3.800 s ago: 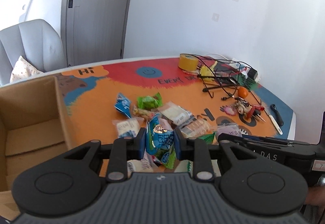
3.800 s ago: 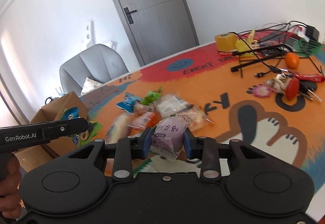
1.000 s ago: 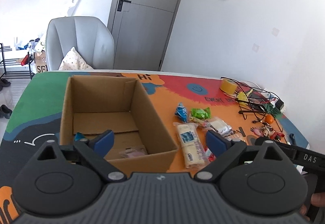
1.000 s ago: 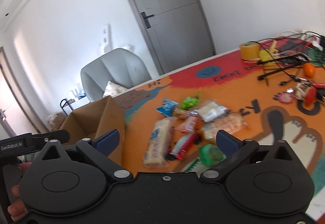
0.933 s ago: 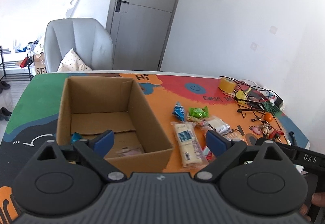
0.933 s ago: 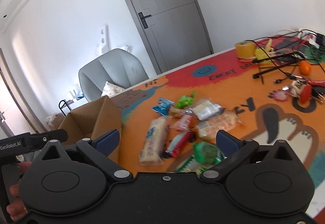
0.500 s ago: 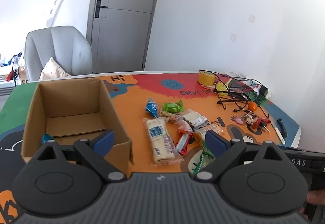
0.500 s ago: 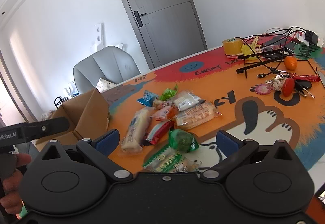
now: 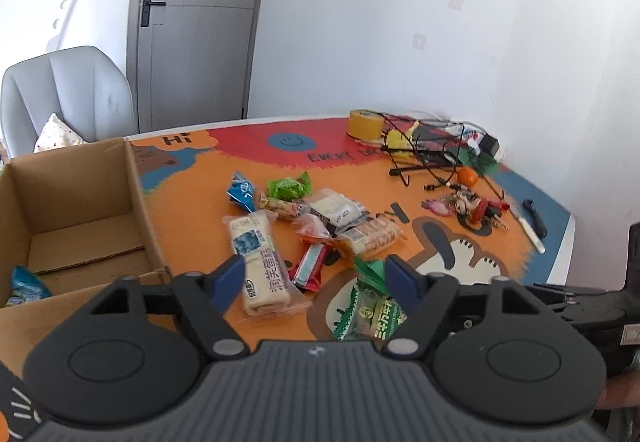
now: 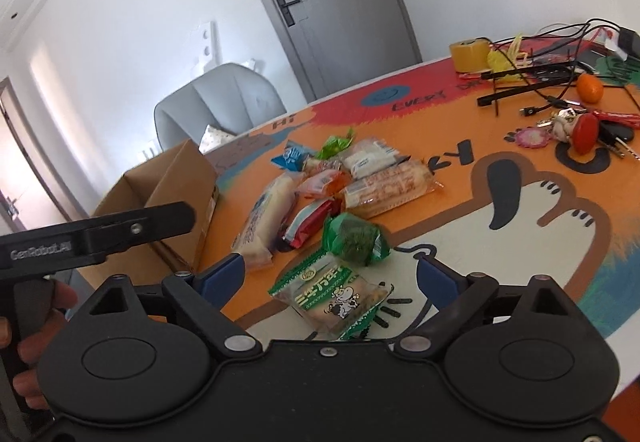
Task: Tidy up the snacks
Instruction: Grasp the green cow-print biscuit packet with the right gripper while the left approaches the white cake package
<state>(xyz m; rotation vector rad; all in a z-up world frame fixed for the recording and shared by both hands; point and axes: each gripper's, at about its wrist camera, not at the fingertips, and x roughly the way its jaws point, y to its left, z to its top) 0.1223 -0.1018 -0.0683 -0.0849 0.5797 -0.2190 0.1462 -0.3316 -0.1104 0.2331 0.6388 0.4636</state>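
Left gripper (image 9: 312,278): jaws closing, nothing pinched yet, lined up over the long white clear-wrapped bread packet (image 9: 260,262).
Right gripper (image 10: 330,276): jaws closing, empty, straddling the flat green-edged cracker packet (image 10: 332,298).
Brown cardboard box (image 9: 72,209): open beside the pile for drop-offs.

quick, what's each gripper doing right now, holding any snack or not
Left gripper: jaws closing, nothing gripped, over the long white snack pack.
Right gripper: jaws closing, empty, above the green-edged cracker pack.

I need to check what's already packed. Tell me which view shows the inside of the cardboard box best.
The left wrist view. It looks down into the cardboard box, showing its floor and a blue snack packet in the near corner. The right wrist view shows only the box's outer wall and rim from the side, partly behind the left gripper; nothing inside is visible.
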